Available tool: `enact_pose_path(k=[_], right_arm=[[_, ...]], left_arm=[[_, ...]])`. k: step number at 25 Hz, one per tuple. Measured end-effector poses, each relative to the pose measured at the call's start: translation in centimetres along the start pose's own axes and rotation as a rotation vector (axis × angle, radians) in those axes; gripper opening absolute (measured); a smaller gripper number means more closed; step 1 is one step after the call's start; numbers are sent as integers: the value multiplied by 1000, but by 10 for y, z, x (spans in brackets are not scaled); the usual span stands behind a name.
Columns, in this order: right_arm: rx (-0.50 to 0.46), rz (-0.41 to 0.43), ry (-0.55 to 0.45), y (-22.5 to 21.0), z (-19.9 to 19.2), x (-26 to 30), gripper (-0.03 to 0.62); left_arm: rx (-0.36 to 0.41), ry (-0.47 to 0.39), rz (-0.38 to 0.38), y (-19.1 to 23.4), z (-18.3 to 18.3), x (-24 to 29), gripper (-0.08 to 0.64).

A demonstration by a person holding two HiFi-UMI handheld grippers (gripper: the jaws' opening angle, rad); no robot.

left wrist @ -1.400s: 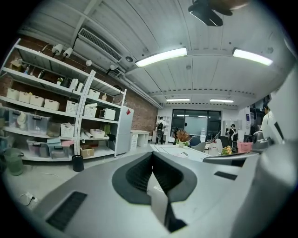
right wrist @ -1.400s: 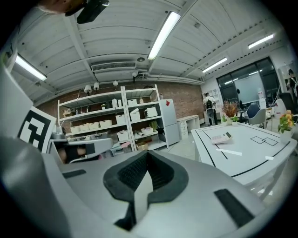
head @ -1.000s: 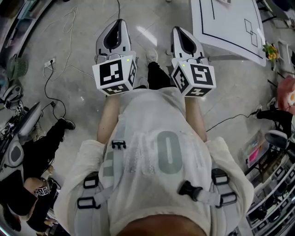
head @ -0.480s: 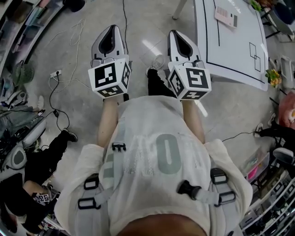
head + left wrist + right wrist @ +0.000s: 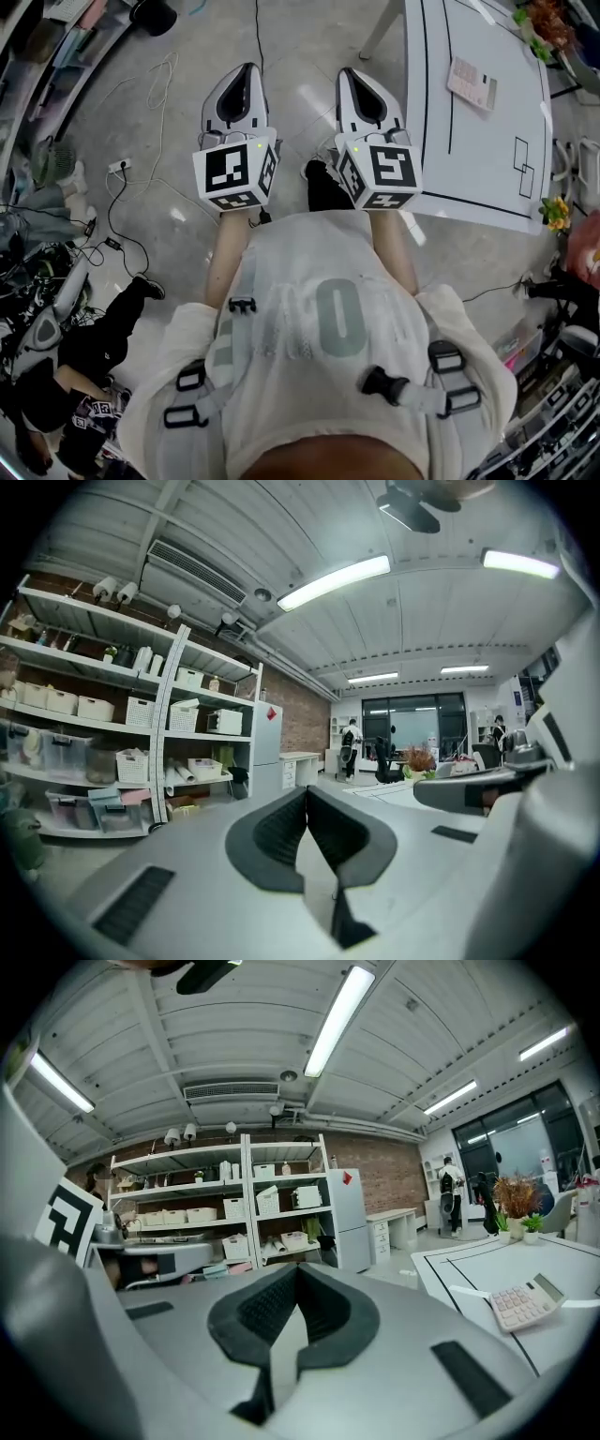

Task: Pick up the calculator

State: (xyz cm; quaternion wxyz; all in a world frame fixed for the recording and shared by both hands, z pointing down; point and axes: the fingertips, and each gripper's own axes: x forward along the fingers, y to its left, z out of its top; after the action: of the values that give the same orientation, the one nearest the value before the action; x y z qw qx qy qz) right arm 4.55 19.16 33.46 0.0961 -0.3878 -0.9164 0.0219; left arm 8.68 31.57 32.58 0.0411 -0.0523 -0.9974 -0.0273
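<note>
A pale pink calculator (image 5: 472, 82) lies flat on the white table (image 5: 478, 141) at the upper right of the head view. In the right gripper view the calculator (image 5: 525, 1303) sits low at the right edge, on the table (image 5: 469, 1267), well ahead and to the right of the jaws. My left gripper (image 5: 247, 67) and right gripper (image 5: 346, 70) are held side by side over the bare floor, both pointing forward. Both are shut and hold nothing. The left gripper (image 5: 307, 790) faces shelving and a far office area. The right gripper (image 5: 298, 1268) has its tips pressed together.
Black lines are marked on the table top, and a table leg (image 5: 380, 36) stands just ahead of my right gripper. Cables (image 5: 131, 141) trail over the concrete floor at the left. Storage shelves (image 5: 225, 1213) line the far wall. Potted plants (image 5: 539, 19) stand beyond the table.
The table and calculator have slid further into view and closer at the right as the person walks forward. Both grippers keep their side-by-side pose and stay shut.
</note>
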Motion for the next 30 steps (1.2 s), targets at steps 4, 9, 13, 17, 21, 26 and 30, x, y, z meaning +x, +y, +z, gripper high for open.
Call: enact_pose_path(k=[4, 9, 13, 17, 21, 26, 30], right_arm=[[35, -16, 32, -30, 1, 44, 5], [99, -82, 81, -89, 1, 85, 5], [113, -132, 78, -134, 4, 110, 5], [128, -183, 75, -167, 5, 120, 5], [136, -252, 58, -194, 11, 119, 5], [148, -362, 14, -232, 25, 93, 5], [157, -554, -36, -272, 30, 47, 5]], left_arm=[[23, 23, -34, -1, 7, 56, 21], [7, 60, -85, -16, 1, 129, 21], [-13, 80, -124, -32, -2, 183, 21], [5, 102, -174, -52, -2, 222, 21], [28, 96, -258, -79, 9, 246, 21], [37, 82, -394, -131, 21, 268, 21], [33, 77, -591, -202, 26, 287, 21]])
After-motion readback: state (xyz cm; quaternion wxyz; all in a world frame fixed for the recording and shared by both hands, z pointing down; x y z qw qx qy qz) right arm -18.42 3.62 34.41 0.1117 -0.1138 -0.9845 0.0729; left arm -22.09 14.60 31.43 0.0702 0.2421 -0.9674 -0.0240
